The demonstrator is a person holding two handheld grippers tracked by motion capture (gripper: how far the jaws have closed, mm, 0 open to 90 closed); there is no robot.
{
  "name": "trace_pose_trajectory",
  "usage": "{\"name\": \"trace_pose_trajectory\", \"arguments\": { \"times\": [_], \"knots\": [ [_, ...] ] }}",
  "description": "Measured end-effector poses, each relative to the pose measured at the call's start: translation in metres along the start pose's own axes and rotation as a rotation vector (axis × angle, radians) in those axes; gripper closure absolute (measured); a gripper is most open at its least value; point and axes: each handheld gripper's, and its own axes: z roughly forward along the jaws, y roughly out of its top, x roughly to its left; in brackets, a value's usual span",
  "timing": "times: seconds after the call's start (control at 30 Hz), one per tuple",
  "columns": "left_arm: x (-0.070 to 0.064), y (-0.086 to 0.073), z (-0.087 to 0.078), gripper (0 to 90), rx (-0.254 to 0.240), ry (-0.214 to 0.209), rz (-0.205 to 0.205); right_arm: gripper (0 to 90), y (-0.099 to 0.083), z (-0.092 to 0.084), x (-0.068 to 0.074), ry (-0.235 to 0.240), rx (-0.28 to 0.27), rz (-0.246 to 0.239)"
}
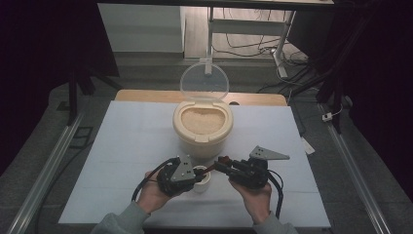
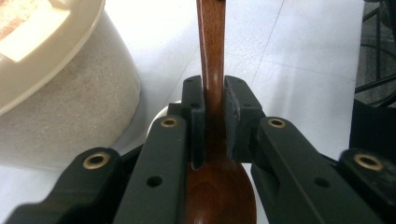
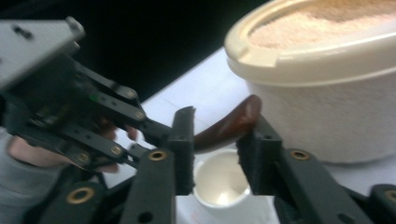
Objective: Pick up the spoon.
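Observation:
A dark wooden spoon is clamped at its neck by my left gripper, which is shut on it, bowl toward the camera. In the high view the left gripper holds the spoon over a small white cup. My right gripper faces it from the right. In the right gripper view the spoon's handle end lies between the jaws of the right gripper, and a gap shows beside it. The cup sits just below, empty.
A cream tub of grain stands behind the cup with its clear lid hinged upright. It is close on the left in the left gripper view. A pale sheet covers the table, with open room to both sides.

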Motion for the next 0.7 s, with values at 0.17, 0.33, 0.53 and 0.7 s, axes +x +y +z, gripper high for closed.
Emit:
{"name": "trace_pose_trajectory", "arguments": {
  "times": [0.17,0.33,0.53,0.7],
  "knots": [
    [0.0011,0.0003,-0.0046,79.1,-0.011,0.010,-0.001,79.0,0.0014,-0.0002,-0.0004,0.086,-0.037,0.035],
    [-0.0004,0.0009,-0.0054,79.2,-0.016,0.015,0.008,81.9,0.0024,-0.0011,0.0006,0.127,-0.054,0.029],
    [0.0001,0.0005,-0.0053,78.6,-0.027,0.013,0.001,82.9,0.0029,-0.0009,0.0001,0.140,-0.068,0.008],
    [0.0029,-0.0016,-0.0073,75.2,-0.068,-0.001,-0.039,83.2,0.0041,-0.0027,0.0016,0.149,-0.092,-0.015]
  ]
}}
